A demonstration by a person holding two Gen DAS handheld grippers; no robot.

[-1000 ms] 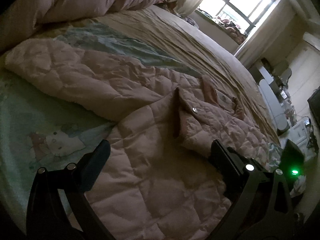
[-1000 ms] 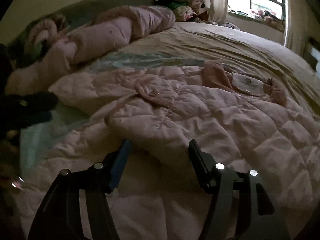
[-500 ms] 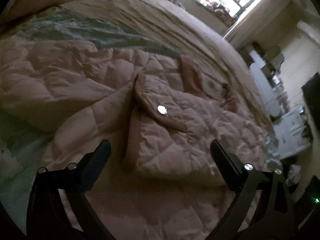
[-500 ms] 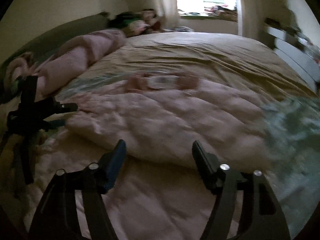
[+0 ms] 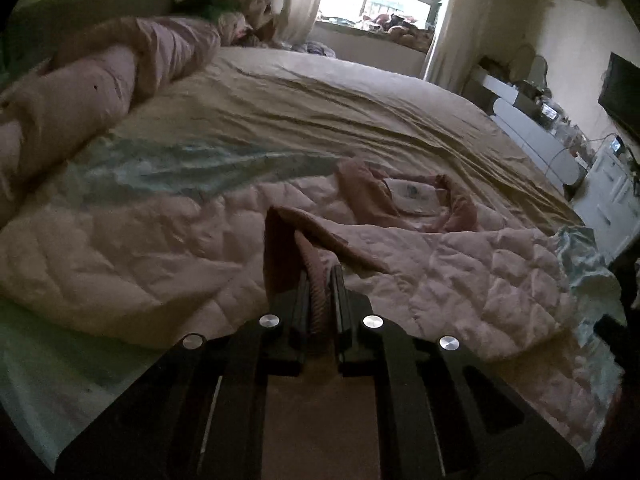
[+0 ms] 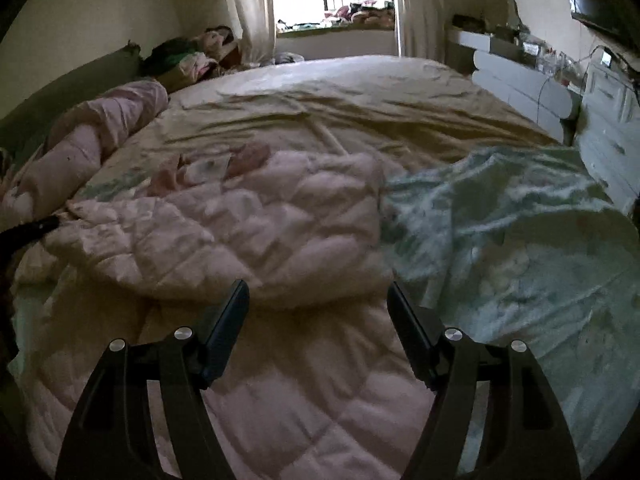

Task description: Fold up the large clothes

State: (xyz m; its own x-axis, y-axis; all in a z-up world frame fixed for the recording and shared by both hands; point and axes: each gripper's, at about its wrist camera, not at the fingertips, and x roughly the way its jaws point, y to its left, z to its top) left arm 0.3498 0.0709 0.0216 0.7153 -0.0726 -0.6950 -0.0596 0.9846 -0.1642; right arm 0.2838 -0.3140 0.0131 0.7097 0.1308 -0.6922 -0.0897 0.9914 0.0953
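Left wrist view: left tongs (image 5: 320, 280) pinch the pink quilted coat's (image 5: 460, 272) half-hidden edge; right tongs (image 6: 316, 300) gape wide.

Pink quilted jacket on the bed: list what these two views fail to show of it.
- Pink quilted jacket, left wrist view: its near hem is covered by the left gripper, shut on a ribbed edge.
- Right wrist view: its left side leaves the frame; the right gripper stands open.
- White neck label: print too small.
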